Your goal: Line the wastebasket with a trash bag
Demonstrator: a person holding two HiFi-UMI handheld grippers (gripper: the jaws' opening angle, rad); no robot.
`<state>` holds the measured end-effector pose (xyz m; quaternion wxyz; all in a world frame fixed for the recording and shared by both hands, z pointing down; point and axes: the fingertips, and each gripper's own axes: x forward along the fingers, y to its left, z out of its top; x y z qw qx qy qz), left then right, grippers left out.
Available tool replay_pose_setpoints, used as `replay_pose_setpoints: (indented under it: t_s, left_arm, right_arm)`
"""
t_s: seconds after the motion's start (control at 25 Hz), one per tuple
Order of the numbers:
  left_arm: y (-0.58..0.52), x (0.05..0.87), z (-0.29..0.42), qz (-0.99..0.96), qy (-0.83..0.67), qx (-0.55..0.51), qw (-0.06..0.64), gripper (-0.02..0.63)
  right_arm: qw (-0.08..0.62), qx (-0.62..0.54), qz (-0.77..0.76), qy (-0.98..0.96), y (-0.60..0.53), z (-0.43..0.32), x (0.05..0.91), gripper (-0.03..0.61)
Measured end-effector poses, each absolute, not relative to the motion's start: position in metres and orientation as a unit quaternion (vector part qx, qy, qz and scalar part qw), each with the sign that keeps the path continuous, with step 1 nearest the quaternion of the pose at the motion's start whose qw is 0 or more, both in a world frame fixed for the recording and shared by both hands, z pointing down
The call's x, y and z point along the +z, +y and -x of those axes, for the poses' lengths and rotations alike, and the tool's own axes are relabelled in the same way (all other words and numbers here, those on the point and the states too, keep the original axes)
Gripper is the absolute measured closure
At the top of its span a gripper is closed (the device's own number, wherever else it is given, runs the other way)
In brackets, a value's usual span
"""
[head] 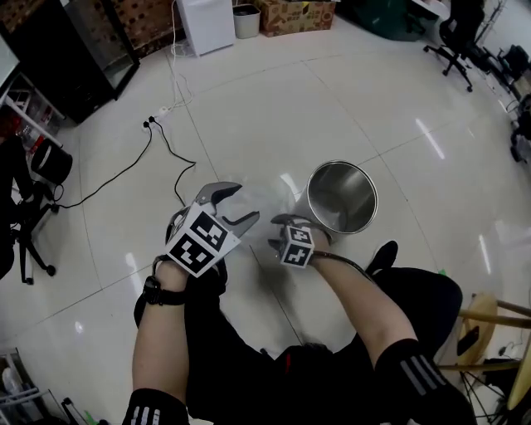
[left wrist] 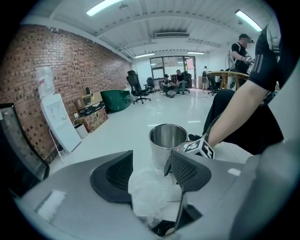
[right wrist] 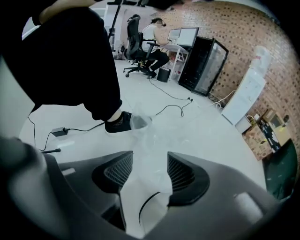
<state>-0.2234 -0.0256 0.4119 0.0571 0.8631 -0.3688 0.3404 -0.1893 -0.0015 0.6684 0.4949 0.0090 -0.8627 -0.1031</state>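
Observation:
A shiny steel wastebasket (head: 342, 197) stands upright on the pale floor, just right of my hands; the left gripper view shows the wastebasket (left wrist: 165, 143) right behind the jaws. A crumpled clear trash bag (head: 264, 197) hangs between the two grippers. My left gripper (head: 247, 202) has its jaws apart, and a wad of the bag (left wrist: 150, 192) lies loosely in the gap (left wrist: 152, 168). My right gripper (head: 272, 231) faces it from the right, its jaws also apart, with the bag's film (right wrist: 147, 154) running through the gap (right wrist: 150, 168) and out in front.
A black cable (head: 166, 153) snakes over the floor to the left. My shoe (head: 383, 256) rests beside the wastebasket. A wooden stool (head: 489, 324) stands at the right, a black cabinet (head: 75, 50) and a white cabinet (head: 207, 25) at the back. Office chairs and people are farther off.

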Motion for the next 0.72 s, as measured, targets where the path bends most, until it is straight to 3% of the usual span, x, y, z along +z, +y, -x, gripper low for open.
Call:
replay_pose_setpoints:
  t_s: [0.6, 0.68, 0.72]
  left_arm:
    - [-0.033, 0.424, 0.253, -0.847, -0.406, 0.324, 0.116, 0.364]
    - [-0.033, 0.424, 0.253, -0.847, -0.405, 0.324, 0.116, 0.365]
    - [-0.033, 0.425, 0.253, -0.847, -0.404, 0.324, 0.115, 0.365]
  right_arm:
    - [0.57, -0.053, 0.015, -0.819, -0.015, 0.199, 0.79, 0.321]
    - [0.566, -0.045, 0.002, -0.823, -0.017, 0.202, 0.793, 0.346]
    - [0.565, -0.046, -0.002, -0.824, -0.018, 0.202, 0.793, 0.392]
